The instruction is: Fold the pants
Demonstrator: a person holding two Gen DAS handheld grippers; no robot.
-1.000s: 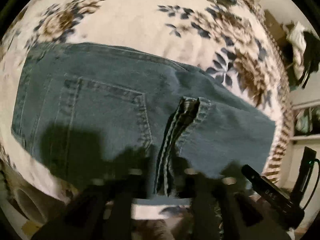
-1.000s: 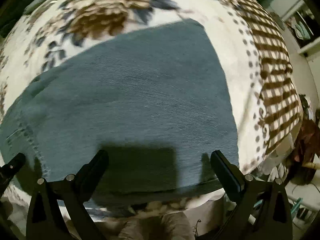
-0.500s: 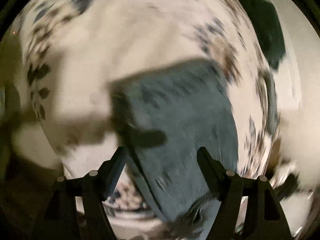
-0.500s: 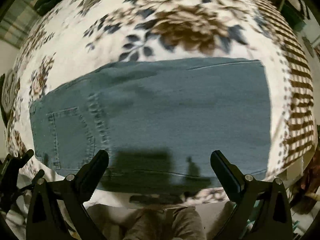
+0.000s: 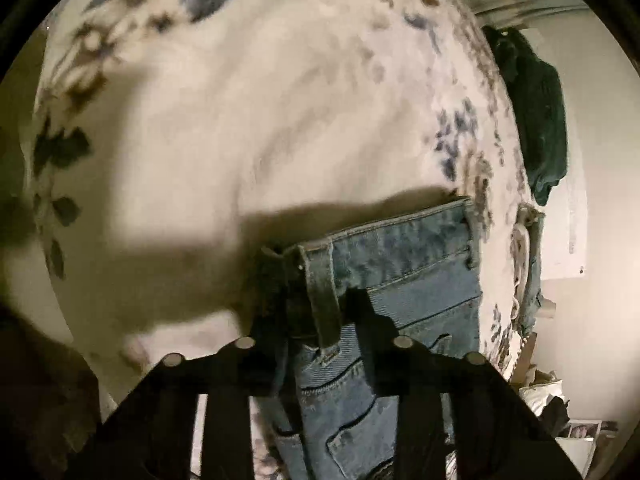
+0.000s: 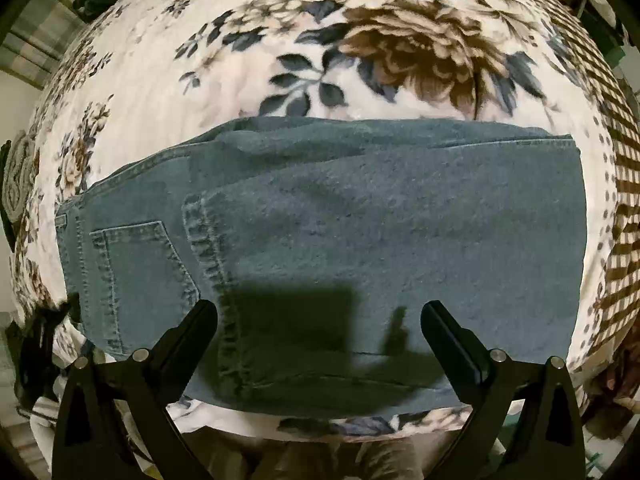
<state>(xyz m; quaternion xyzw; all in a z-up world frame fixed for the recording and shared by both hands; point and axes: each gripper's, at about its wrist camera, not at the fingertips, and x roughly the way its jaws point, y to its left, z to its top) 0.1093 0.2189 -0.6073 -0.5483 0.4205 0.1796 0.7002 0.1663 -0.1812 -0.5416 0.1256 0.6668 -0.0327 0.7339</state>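
The blue jeans (image 6: 360,208) lie folded in half on the flowered blanket (image 6: 224,80), waistband and back pocket (image 6: 136,264) at the left, fold at the right. My right gripper (image 6: 320,316) is open and empty above the jeans' near edge. My left gripper (image 5: 316,304) is shut on the waistband corner of the jeans (image 5: 400,264), its fingers (image 5: 360,312) either side of a belt loop (image 5: 320,296).
The blanket's checked border (image 6: 616,208) marks the bed's right edge. A dark green garment (image 5: 540,120) hangs beyond the bed by a pale wall. Clutter lies on the floor at the lower right of the left wrist view (image 5: 560,400).
My left gripper let go of the leg hems, swung round to the waistband end and closed on its corner. My right gripper drew back, so more of the jeans shows.
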